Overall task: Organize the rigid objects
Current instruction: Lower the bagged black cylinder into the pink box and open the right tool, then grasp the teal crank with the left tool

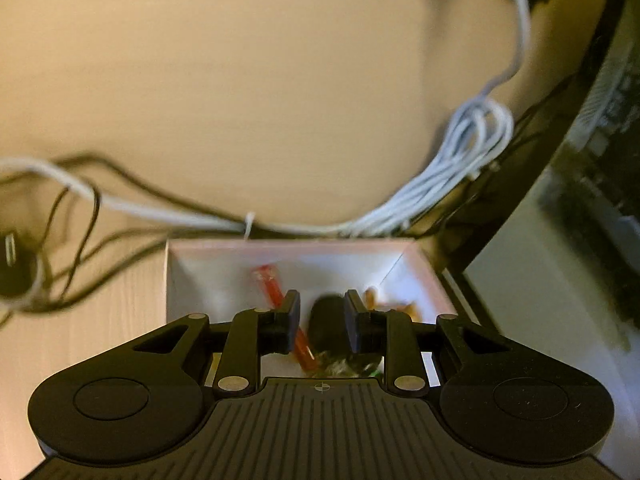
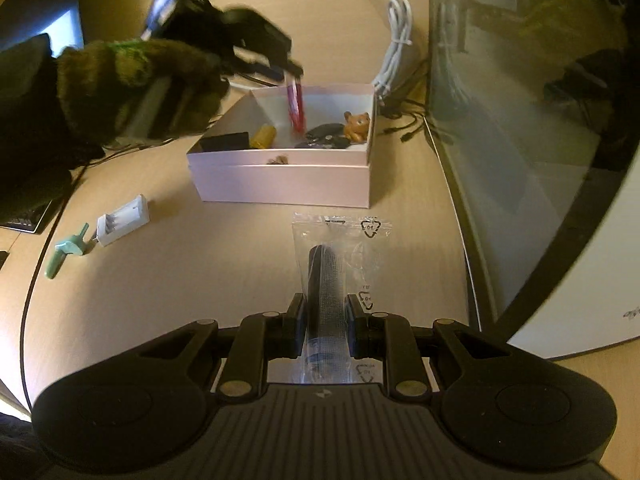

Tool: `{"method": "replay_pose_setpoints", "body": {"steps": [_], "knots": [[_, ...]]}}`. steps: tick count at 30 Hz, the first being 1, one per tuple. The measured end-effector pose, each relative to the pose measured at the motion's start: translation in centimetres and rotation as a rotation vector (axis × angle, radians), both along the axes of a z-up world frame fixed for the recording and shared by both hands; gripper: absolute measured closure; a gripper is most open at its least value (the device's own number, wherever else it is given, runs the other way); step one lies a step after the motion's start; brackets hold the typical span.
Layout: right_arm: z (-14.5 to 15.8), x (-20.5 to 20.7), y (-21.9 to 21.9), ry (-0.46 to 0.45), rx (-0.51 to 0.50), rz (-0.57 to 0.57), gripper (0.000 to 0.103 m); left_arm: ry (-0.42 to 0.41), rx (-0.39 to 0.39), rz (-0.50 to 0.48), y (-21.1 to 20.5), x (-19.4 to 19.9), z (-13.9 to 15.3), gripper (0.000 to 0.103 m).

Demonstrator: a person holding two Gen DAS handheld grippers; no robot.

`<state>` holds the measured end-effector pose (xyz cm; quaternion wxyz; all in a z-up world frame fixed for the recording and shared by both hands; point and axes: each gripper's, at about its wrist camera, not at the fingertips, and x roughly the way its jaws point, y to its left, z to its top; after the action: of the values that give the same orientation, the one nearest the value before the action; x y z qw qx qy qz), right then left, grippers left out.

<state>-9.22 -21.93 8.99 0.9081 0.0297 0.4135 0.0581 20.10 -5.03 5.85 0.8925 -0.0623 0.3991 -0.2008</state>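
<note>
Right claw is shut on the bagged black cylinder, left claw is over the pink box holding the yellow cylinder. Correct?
Not quite. The left claw holds a red pen-like item, not the yellow cylinder, which lies in the pink box. The right wrist view shows this. The right claw is indeed shut on the bagged black cylinder.

- A light wood-grain desk (image 2: 168, 300) carries everything, lit by warm, yellowish light.
- White cables (image 1: 460, 168) and thin black cables (image 1: 80, 216) trail along the desk's far edge.
- A large dark glossy screen (image 2: 540, 120) stands at the desk's right side.
</note>
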Motion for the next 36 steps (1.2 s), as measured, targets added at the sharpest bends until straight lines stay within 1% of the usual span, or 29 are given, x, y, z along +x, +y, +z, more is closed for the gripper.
{"method": "replay_pose_setpoints", "body": {"steps": [2, 5, 7, 10, 13, 16, 18, 19, 20, 21, 22, 23, 24, 26, 27, 28, 30, 31, 33, 34, 36], "knots": [[0.0, 0.2, -0.2, -0.003, 0.001, -0.004, 0.083, -0.018, -0.017, 0.029, 0.8, -0.6, 0.1, 0.076], [0.5, 0.8, -0.2, -0.02, 0.01, -0.001, 0.083, -0.053, -0.068, 0.071, 3.0, -2.2, 1.6, 0.076], [1.2, 1.5, -0.1, -0.048, 0.021, 0.01, 0.083, -0.093, -0.093, 0.089, 4.9, -4.3, 2.9, 0.076], [2.8, 3.6, 0.5, -0.125, 0.025, 0.039, 0.084, -0.141, -0.086, 0.107, 8.4, -8.4, 4.8, 0.076], [4.2, 7.3, 0.9, -0.192, 0.029, 0.025, 0.083, -0.169, -0.028, 0.139, 12.4, -13.3, 5.8, 0.076], [5.7, 11.6, 1.6, -0.278, 0.018, -0.009, 0.083, -0.135, 0.063, 0.176, 16.4, -18.2, 5.4, 0.076], [6.2, 14.4, 2.4, -0.334, -0.004, -0.022, 0.083, -0.105, 0.132, 0.226, 19.0, -21.2, 4.5, 0.076], [6.2, 15.8, 2.7, -0.341, -0.015, -0.017, 0.075, -0.089, 0.157, 0.25, 20.0, -22.4, 4.2, 0.076], [6.1, 17.0, 3.4, -0.331, -0.038, -0.019, 0.06, -0.073, 0.177, 0.268, 21.1, -23.6, 3.8, 0.076], [5.7, 18.1, 4.0, -0.32, -0.063, -0.037, 0.054, -0.056, 0.194, 0.278, 22.1, -24.7, 3.5, 0.076], [5.3, 18.7, 4.7, -0.31, -0.075, -0.052, 0.051, -0.039, 0.211, 0.278, 23.0, -25.7, 3.2, 0.076], [4.9, 18.9, 5.1, -0.295, -0.068, -0.048, 0.051, -0.024, 0.228, 0.266, 23.7, -26.5, 2.9, 0.076], [4.4, 18.7, 5.8, -0.278, -0.04, -0.029, 0.051, -0.013, 0.248, 0.243, 24.4, -27.2, 2.7, 0.076], [3.7, 17.9, 6.7, -0.256, 0.008, -0.008, 0.051, 0.0, 0.291, 0.183, 24.7, -27.8, 2.0, 0.076], [3.3, 17.2, 7.4, -0.243, 0.016, 0.015, 0.051, 0.005, 0.314, 0.151, 24.6, -27.9, 1.6, 0.076], [3.0, 16.6, 8.0, -0.233, 0.012, 0.035, 0.05, 0.003, 0.341, 0.121, 24.4, -27.9, 1.3, 0.076], [2.5, 14.9, 9.1, -0.222, -0.01, 0.067, 0.05, -0.027, 0.386, 0.059, 23.9, -27.6, 0.8, 0.076], [2.3, 13.9, 9.6, -0.224, -0.023, 0.086, 0.049, -0.046, 0.403, 0.029, 23.6, -27.4, 0.6, 0.073], [2.2, 12.1, 10.7, -0.225, -0.048, 0.111, 0.047, -0.067, 0.416, -0.02, 23.4, -26.4, 0.4, 0.073], [2.1, 11.4, 11.1, -0.221, -0.056, 0.12, 0.043, -0.069, 0.417, -0.044, 23.3, -26.0, 0.3, 0.073], [1.8, 10.0, 12.0, -0.199, -0.067, 0.134, 0.043, -0.062, 0.422, -0.106, 23.1, -24.7, -0.1, 0.073]]}}
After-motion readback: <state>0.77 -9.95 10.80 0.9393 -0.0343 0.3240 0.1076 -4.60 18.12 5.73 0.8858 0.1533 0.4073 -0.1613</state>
